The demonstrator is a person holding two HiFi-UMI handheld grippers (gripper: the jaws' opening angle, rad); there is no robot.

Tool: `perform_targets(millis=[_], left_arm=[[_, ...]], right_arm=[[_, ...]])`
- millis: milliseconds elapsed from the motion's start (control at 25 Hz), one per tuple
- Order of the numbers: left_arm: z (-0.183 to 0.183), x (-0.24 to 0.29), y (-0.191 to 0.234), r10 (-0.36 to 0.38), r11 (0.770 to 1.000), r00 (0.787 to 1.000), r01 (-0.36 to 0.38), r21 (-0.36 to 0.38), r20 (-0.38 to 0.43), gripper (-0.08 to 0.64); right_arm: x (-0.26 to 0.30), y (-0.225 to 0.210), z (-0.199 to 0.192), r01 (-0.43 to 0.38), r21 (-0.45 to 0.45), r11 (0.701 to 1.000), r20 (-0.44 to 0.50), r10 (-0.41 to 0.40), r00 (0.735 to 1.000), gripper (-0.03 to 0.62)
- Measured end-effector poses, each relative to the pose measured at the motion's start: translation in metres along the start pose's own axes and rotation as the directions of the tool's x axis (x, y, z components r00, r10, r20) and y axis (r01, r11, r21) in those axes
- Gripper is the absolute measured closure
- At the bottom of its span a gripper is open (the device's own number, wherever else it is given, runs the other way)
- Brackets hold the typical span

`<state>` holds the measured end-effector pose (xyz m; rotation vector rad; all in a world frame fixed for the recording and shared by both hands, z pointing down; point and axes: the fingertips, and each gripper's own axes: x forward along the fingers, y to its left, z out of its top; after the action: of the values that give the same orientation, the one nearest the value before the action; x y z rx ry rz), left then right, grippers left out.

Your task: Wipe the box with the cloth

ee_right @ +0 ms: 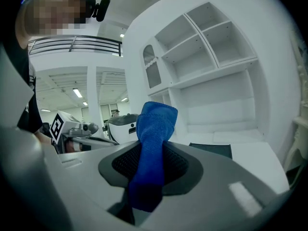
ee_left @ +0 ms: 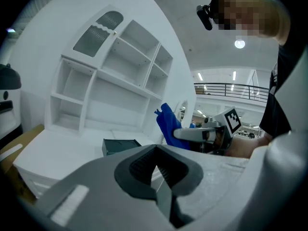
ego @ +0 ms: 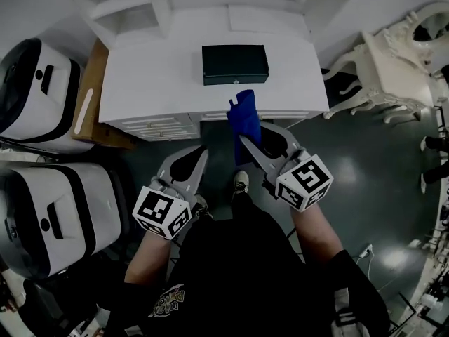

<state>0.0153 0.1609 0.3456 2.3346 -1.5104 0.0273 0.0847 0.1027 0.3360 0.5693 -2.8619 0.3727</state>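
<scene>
A dark green box lies on the white desk, near its middle. My right gripper is shut on a blue cloth, which sticks up past the desk's front edge, just short of the box. In the right gripper view the cloth stands up between the jaws, with the box beyond at the right. My left gripper is shut on nothing and hovers below the desk front, left of the cloth. From the left gripper view I see the box and the cloth.
A white shelf unit rises at the desk's back. A brown board leans against the desk's left side, beside two large white machines. An ornate white chair stands at the right. The floor below is dark.
</scene>
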Motion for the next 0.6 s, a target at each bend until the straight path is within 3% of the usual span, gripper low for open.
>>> perform_targets(millis=[600], left_arm=[[0.008,0.061,0.001,0.130,0.992,0.992,-0.130,-0.007,-0.002,0.558]], right_arm=[[0.019,-0.067,0.005,-0.122,0.003,0.993,-0.031,0.122,0.992,0.448]])
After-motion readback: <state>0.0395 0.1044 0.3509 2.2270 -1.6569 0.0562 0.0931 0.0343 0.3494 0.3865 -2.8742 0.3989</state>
